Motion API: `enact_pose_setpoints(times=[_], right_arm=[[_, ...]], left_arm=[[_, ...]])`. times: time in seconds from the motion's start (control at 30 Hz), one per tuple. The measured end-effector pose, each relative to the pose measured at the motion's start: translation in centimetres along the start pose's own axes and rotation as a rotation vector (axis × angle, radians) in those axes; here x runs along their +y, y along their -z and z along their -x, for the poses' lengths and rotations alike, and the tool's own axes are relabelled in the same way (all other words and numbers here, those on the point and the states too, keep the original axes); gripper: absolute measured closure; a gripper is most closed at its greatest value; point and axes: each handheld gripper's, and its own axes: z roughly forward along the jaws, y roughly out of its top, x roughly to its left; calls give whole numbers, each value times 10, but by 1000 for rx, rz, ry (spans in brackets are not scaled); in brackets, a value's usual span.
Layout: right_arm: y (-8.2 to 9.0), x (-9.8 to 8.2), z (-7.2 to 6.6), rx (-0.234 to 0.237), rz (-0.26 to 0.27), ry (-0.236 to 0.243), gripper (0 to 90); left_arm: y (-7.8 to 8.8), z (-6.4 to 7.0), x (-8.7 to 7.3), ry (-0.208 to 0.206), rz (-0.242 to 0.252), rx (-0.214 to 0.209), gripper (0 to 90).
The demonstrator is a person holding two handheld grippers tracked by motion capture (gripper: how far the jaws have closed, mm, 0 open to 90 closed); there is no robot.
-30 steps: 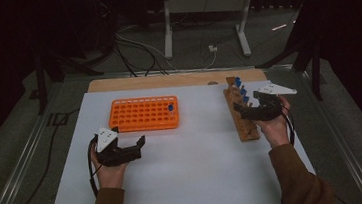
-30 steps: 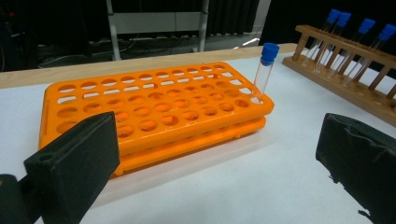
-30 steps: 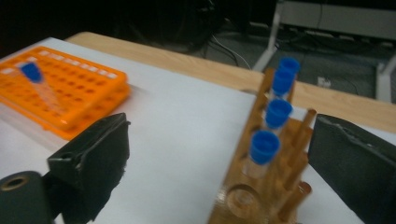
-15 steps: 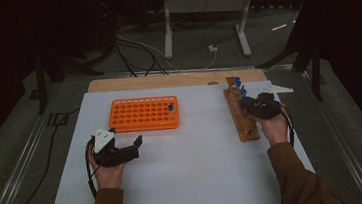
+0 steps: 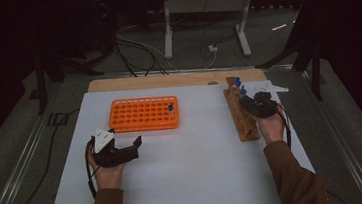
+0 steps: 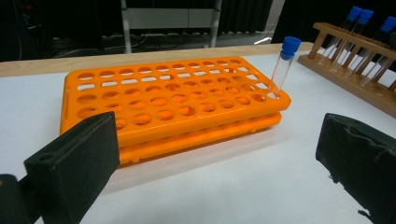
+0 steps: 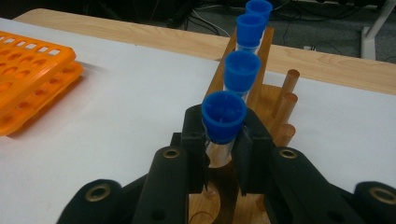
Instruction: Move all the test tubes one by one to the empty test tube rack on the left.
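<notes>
A wooden tube rack [image 5: 241, 119] stands at the right of the white table and holds several blue-capped test tubes. My right gripper [image 7: 223, 145] is shut on the nearest tube [image 7: 224, 115], its pads pressing the glass just under the cap; the tube still stands in the wooden rack [image 7: 264, 95]. In the high view the right gripper [image 5: 247, 105] sits over that rack's middle. An orange rack [image 5: 143, 114] lies centre-left with one blue-capped tube [image 6: 283, 63] upright in a corner hole. My left gripper [image 6: 215, 163] is open and holds nothing, a short way in front of the orange rack [image 6: 173, 100].
The white table top [image 5: 195, 166] spreads between the two hands. A bare wooden strip [image 5: 167, 80] runs along its far edge. Beyond it are a dark floor, cables and a metal stand [image 5: 200, 9]. Short wooden pegs [image 7: 286, 109] line the wooden rack's right side.
My right gripper moved left onto the wooden rack and shut round the nearest blue-capped tube. The left gripper stayed where it was, open.
</notes>
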Motion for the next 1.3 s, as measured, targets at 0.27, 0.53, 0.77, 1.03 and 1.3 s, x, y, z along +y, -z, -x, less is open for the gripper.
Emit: enact_pose_setpoints(times=[0.27,0.53,0.77,1.03,1.3], right_arm=[[10,4,-3,-2,23,25,768],[24,13,-5,-15,47,76,768],[39,24,-5,-16,73,96,768],[57,36,-9,-20,117,131,768],[62,36,-13,29,137,105,767]], left_arm=[[-2,0,-2,0,-16,5,8],[-3,3,-2,-11,-19,11,8],[-3,4,-3,-19,-29,9,8],[-8,9,0,-23,-42,-5,8],[-12,16,9,-60,-49,-17,8]])
